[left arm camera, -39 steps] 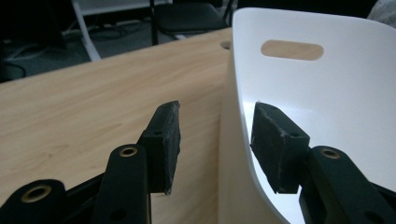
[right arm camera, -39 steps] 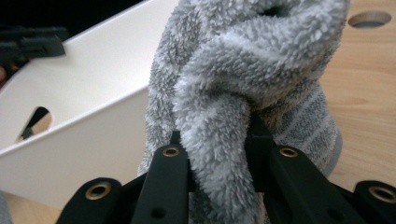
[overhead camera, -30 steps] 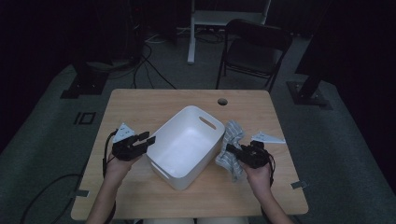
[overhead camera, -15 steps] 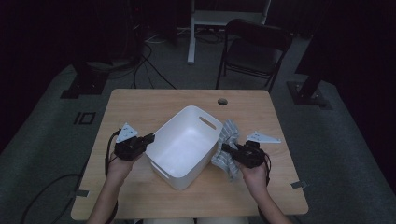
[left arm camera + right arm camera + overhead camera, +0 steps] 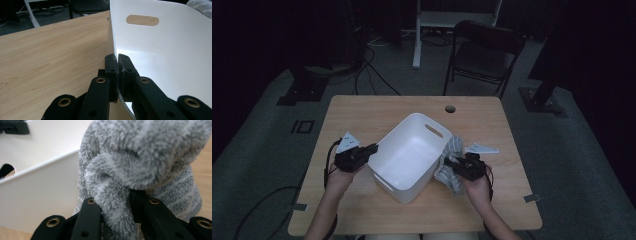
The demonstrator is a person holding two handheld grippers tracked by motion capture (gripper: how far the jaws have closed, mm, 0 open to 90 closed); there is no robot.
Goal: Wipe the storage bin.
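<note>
- High view: your left gripper (image 5: 373, 148) sits at the near-left edge of the white tub (image 5: 412, 155), which stands tilted across the middle of the wooden table (image 5: 362, 112).
- Left gripper view: your left gripper (image 5: 117, 58) is clenched on the thin wall of the white tub (image 5: 162, 50). One jaw is outside the wall and one is inside it. The jaws have just been closing, and the wall is between them.
- A long hole for carrying shows high in the tub's far wall, straight across from those jaws. The bare table (image 5: 50, 50) lies beside the tub on the outside.
- High view: your right gripper (image 5: 450, 163) is at the tub's right side. It holds the fluffy grey towel (image 5: 452, 150), which lies bunched on the table and touches the tub's right wall.
- Right gripper view: your right gripper (image 5: 115, 207) is grasping a thick fold of the grey towel (image 5: 140, 157). The fold fills the gap between the jaws, and the rest of the towel bulges up over them.
- The white tub (image 5: 37, 195) wall is just beside the towel in that view, and the towel leans on it.
- High view: your two hands are on opposite sides of the tub, left hand (image 5: 343, 172) by the near-left edge, right hand (image 5: 477, 184) by the near-right side.
- A dark folding chair (image 5: 484, 55) stands on the floor beyond the tub, past the far end of the table.
- A small round hole (image 5: 450, 108) in the table top is just past the tub's far corner.
</note>
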